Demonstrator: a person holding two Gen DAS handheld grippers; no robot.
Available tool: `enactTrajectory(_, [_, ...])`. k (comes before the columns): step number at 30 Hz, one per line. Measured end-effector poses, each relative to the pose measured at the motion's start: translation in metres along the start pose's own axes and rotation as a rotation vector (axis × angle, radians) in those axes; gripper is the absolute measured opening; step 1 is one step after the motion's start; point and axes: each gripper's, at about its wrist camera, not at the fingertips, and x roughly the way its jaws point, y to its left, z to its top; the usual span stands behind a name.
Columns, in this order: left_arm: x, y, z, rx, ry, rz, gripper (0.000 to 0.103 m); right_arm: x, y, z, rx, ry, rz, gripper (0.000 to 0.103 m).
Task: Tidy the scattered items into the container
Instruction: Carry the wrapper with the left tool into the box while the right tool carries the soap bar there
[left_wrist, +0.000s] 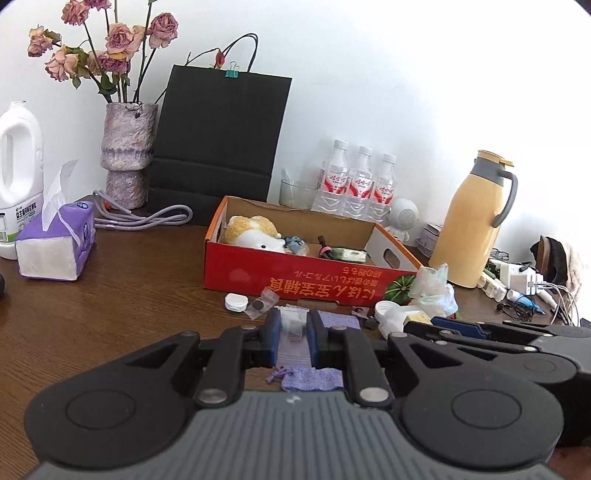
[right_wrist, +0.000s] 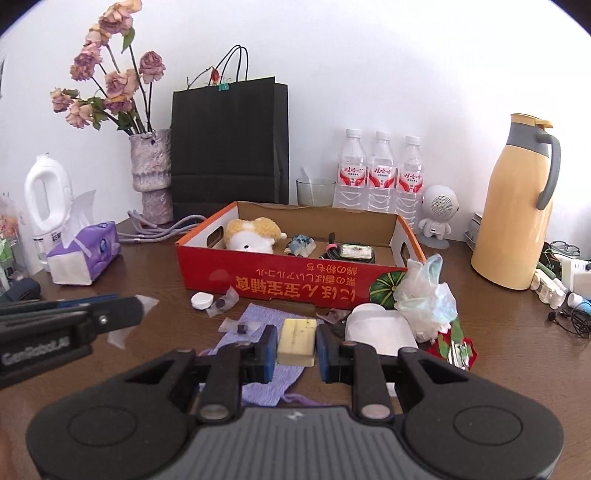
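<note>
Yellow block: clamped in right gripper
Left gripper: closed on clear packet
Next: clear box wall, release inside

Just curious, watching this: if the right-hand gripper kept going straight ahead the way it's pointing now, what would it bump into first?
Probably the red cardboard box. The right gripper, shut on a pale yellow block, points slightly downward at the box's near wall, above the purple cloth. Depth is hard to judge, so it might touch the table just short of it.

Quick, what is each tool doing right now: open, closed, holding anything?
Left tool: closed on a small clear plastic packet.
Right tool: closed on a pale yellow block.
</note>
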Motion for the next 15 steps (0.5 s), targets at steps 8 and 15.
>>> enactTrajectory(8, [-0.019,-0.029,-0.030,0.043,0.027,-0.045,0.016,-0.056,-0.015,-0.033,0.044,-0.013,0.001,0.021])
enactTrajectory(15, [0.016,-0.034,0.013,0.034,-0.010,-0.079,0.016,-0.026,-0.033,-0.003,0.068,-0.037,0.021,0.021])
